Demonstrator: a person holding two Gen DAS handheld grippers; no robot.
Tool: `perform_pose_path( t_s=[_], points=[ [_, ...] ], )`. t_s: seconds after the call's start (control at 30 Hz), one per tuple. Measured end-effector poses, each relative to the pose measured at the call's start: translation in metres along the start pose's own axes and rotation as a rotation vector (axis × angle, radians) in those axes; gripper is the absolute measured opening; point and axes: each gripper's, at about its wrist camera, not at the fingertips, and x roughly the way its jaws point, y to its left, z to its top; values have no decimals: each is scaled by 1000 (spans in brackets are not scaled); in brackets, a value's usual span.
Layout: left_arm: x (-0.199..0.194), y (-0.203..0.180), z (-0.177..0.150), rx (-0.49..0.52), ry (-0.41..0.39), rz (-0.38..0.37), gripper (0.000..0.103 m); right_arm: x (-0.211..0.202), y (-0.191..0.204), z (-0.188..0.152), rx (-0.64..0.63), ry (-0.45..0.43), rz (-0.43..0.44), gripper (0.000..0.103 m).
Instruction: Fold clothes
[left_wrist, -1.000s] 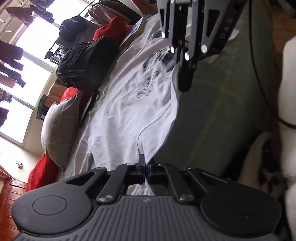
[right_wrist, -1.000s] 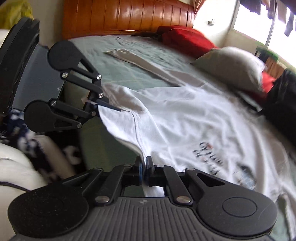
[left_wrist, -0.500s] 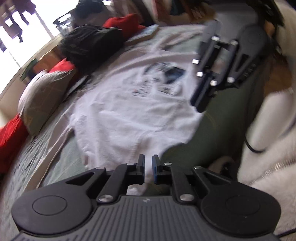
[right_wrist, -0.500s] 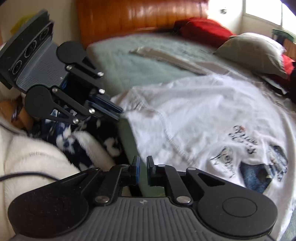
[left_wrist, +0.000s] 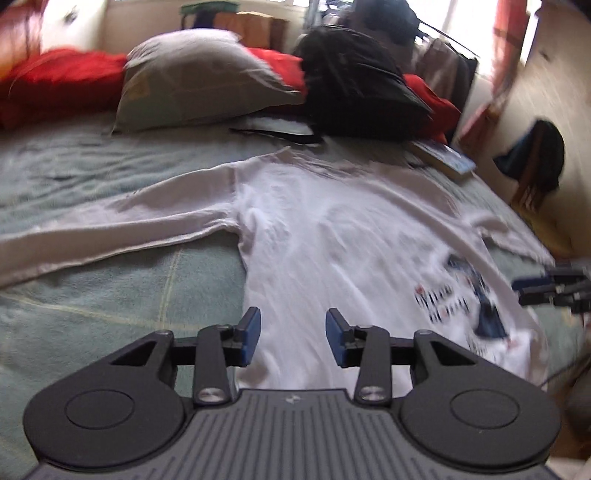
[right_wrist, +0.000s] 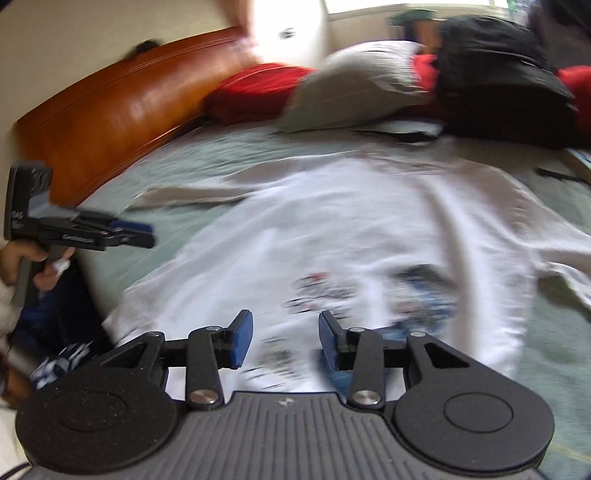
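A white long-sleeved shirt (left_wrist: 332, 236) (right_wrist: 351, 236) with a dark printed picture lies spread flat, front up, on a green bed cover (left_wrist: 110, 288). One sleeve (left_wrist: 110, 225) stretches out to the left. My left gripper (left_wrist: 291, 336) hangs just above the shirt's hem; its jaws are opening with nothing between the blue pads. My right gripper (right_wrist: 284, 338) hovers over the print near the hem, jaws also opening and empty. Each gripper shows at the edge of the other's view: the right gripper (left_wrist: 546, 291), the left gripper (right_wrist: 110, 234) in a person's hand (right_wrist: 29, 262).
At the back of the bed lie a grey pillow (left_wrist: 199, 81), red cushions (left_wrist: 55, 81) and a black backpack (left_wrist: 358, 85). A book (left_wrist: 447, 158) sits by the shirt's far right shoulder. A wooden headboard (right_wrist: 110, 114) stands on the left.
Both grippers have let go of the shirt's hem and opened. The hem that hung from them now lies flat on the bed. Both views have rolled upright and swung over the shirt.
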Motion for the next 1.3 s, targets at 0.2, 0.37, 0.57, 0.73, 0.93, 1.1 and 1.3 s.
perform_pose_path(
  t_s=[0.2, 0.37, 0.57, 0.73, 0.93, 1.1, 1.3],
  points=[
    [64, 64, 31, -331, 1, -118, 37, -2, -68, 4, 182, -43, -121, 45],
    [116, 93, 38, -501, 27, -170, 36, -1, -99, -2, 296, -62, -154, 45],
    [144, 99, 44, -546, 0, -179, 27, 8, -112, -1, 335, -55, -181, 45],
    [143, 107, 46, -572, -37, -130, 6, 18, -118, 1, 353, -46, -181, 45],
    [131, 101, 67, -455, -74, -12, 6, 18, -122, 1, 348, -42, -206, 45],
    [126, 90, 67, -366, -34, 20, 8, 16, -122, -1, 353, -40, -214, 46],
    [84, 60, 37, -164, -2, 53, 21, 12, -119, -6, 337, -32, -228, 48]
  ],
)
